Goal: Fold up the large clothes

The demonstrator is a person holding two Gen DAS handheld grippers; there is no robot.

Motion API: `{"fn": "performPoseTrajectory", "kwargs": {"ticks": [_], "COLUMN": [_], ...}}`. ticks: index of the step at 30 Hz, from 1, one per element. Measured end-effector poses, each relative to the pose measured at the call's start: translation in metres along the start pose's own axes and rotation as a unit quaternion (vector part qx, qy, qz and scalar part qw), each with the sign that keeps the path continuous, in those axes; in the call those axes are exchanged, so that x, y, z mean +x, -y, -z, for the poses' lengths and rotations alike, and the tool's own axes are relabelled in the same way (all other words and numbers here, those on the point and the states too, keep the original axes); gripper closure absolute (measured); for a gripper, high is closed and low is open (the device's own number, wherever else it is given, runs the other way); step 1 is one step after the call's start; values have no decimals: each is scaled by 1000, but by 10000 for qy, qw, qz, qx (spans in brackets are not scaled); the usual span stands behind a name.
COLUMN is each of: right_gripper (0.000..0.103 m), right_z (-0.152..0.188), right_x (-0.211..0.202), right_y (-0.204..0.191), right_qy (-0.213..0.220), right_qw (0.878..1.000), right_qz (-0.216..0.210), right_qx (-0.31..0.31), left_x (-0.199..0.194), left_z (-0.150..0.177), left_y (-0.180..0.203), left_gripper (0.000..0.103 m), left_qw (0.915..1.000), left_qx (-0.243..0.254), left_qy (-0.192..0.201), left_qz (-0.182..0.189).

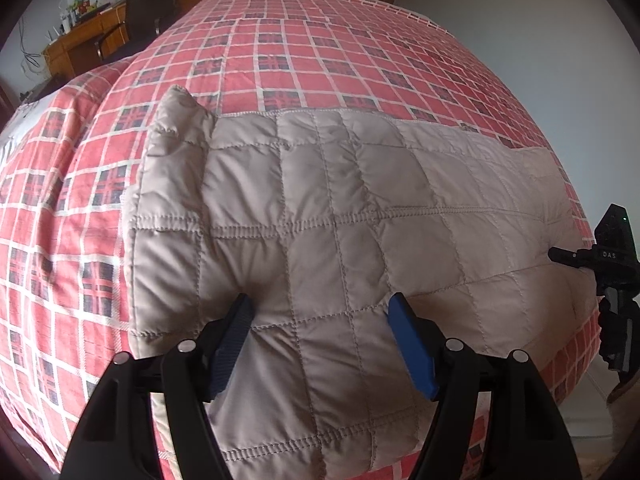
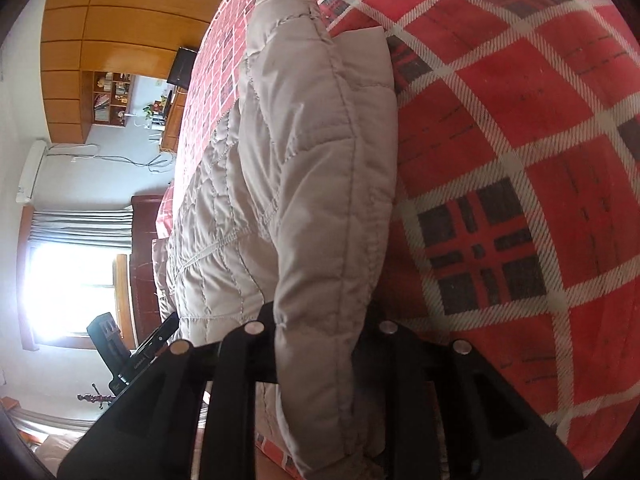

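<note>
A beige quilted jacket (image 1: 320, 200) lies spread across the bed's red plaid sheet (image 1: 300, 60). My left gripper (image 1: 320, 300) hovers over the jacket's near part, open, its blue pads (image 1: 412, 344) wide apart and holding nothing. In the right wrist view a thick fold of the jacket (image 2: 320, 160) runs between the fingers of my right gripper (image 2: 320, 308), which is shut on it; the cloth hides the fingertips. The right gripper's body (image 1: 612, 272) shows at the jacket's right end in the left wrist view.
The plaid sheet (image 2: 520, 160) covers the whole bed. A wooden desk (image 1: 80, 40) with clutter and a dark chair (image 1: 148, 8) stand beyond the bed's far left. Wooden cupboards (image 2: 120, 20) and a bright curtained window (image 2: 68, 272) line the walls. The left gripper's body (image 2: 116, 344) shows low in the right wrist view.
</note>
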State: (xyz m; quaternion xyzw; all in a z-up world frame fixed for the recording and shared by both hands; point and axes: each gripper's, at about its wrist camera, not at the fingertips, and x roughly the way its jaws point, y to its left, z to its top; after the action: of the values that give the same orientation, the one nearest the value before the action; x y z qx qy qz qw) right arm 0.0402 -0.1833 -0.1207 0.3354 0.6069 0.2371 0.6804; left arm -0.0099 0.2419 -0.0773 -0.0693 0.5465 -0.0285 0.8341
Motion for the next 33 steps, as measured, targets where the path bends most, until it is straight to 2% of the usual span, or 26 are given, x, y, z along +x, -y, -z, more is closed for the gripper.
{"fn": "performPoseTrajectory", "kwargs": {"ticks": [2,7,15,24,33], "right_gripper": [84,86,86,86,84], "right_z": [0,-4,8,24,32], "right_x": [-4,-15,-27,10,63], "right_y": [-6,-58,-161,-245,-269], "right_qy": [6,172,249,-62,-526], "right_qw": [10000,9993,9922,9753,9602], "right_qz": [68,270,555,976,1344], "right_qx": [41,-205,-1085,-1980,-2393], "left_x": [0,-1,-1,-6,-8], "left_z": [0,-1,-2,-5,-10], "left_y": [0,-1,-4,-11,-15], "left_gripper": [31,31,31,31,31], "left_qw": [10000,10000,9998,9995,9991], "left_qx": [-6,-30,-45,-77,-114], "left_qy": [9,19,51,55,63], "left_qz": [18,58,175,318,414]}}
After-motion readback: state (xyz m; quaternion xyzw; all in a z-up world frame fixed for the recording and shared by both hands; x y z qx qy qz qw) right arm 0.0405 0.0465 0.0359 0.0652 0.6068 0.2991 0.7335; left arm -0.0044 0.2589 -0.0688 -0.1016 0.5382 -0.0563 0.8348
